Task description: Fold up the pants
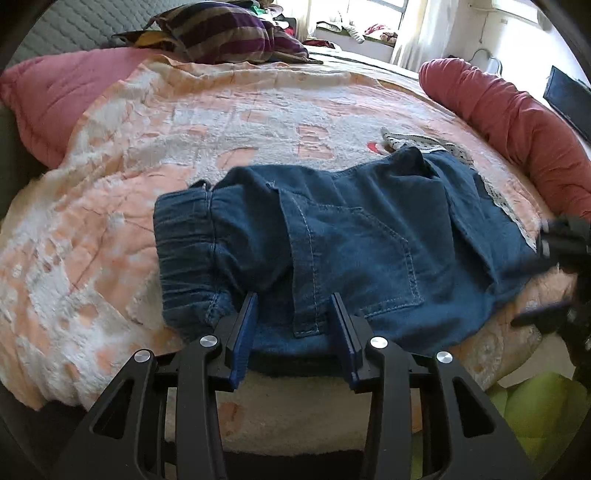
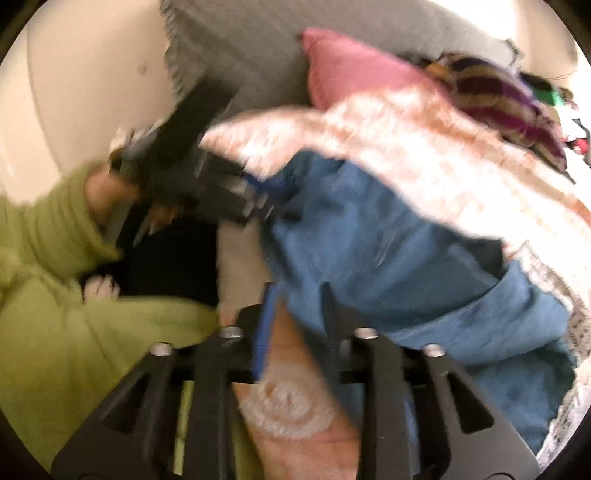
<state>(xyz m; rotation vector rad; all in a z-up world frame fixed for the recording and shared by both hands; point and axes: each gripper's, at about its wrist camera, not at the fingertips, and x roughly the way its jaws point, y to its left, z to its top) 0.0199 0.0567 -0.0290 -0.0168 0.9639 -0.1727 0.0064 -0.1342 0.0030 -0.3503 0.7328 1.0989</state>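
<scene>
Pants [image 1: 354, 236] made of blue denim lie folded on a bed, on top of a fuzzy blanket [image 1: 184, 155] that is peach and white. They sit near the front edge of the bed, with the stretchy waistband [image 1: 184, 243] on the left side and a back pocket [image 1: 369, 258] facing up. A bit of white lace [image 1: 424, 142] peeks out from under the far edge of the pants. The left gripper [image 1: 295, 314] is right at the near edge of the pants. Its two blue fingers [image 1: 242, 332] stand apart, one on each side of a folded strip of denim, and they are not squeezing it. In the right wrist view everything is blurry. The right gripper [image 2: 295, 317] is at the edge of the pants too, with its jaws a little apart and the blanket showing between them. The denim lies just past the fingertips, but the blur hides whether it is touching them. In that same view, a hand [image 2: 107, 195] in a green sleeve [image 2: 48, 229] holds the left gripper. A pink pillow [image 1: 48, 99] sits at the far left of the bed, and a long red cushion [image 1: 517, 114] is on the right. A striped purple pillow [image 1: 229, 33] rests at the back.
</scene>
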